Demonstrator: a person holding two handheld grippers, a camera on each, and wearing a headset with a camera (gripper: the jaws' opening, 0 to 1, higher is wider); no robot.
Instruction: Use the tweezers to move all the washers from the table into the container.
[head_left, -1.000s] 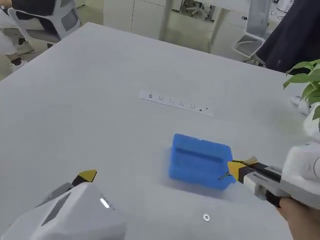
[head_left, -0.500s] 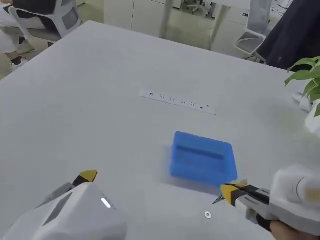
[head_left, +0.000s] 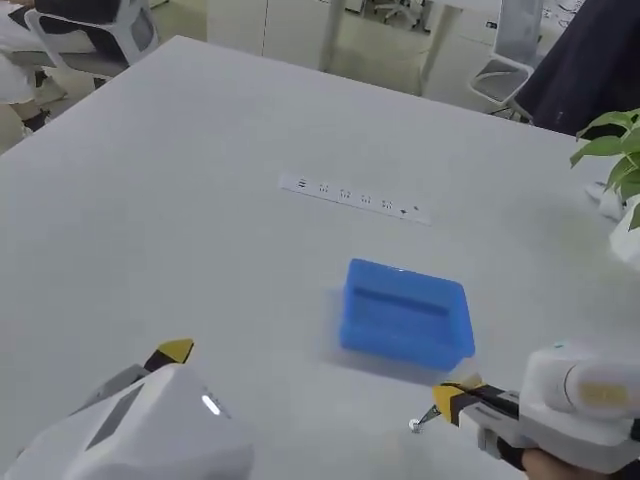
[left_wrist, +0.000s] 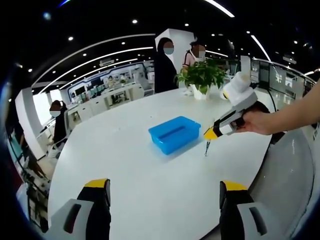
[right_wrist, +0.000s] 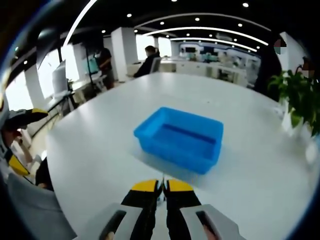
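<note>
A blue container (head_left: 405, 315) stands open on the white table (head_left: 200, 200), right of centre. Just in front of it lies a small metal washer (head_left: 414, 427). My right gripper (head_left: 448, 400) is shut on thin tweezers (head_left: 428, 413), whose tip points down at the washer; I cannot tell if they touch. In the right gripper view the jaws (right_wrist: 163, 186) meet just before the container (right_wrist: 180, 137). My left gripper (left_wrist: 165, 186) stands open and holds nothing, low at the near left, and looks at the container (left_wrist: 174, 134) and the tweezers (left_wrist: 206, 146).
A white power strip (head_left: 350, 200) lies across the table beyond the container. A potted plant (head_left: 612, 160) stands at the right edge. Chairs (head_left: 95, 40) and people are past the far edges. The left half of the table is bare.
My right gripper has moved from the container's right front corner toward me and down, bringing the tweezers' tip to the washer. The left gripper has stayed put.
</note>
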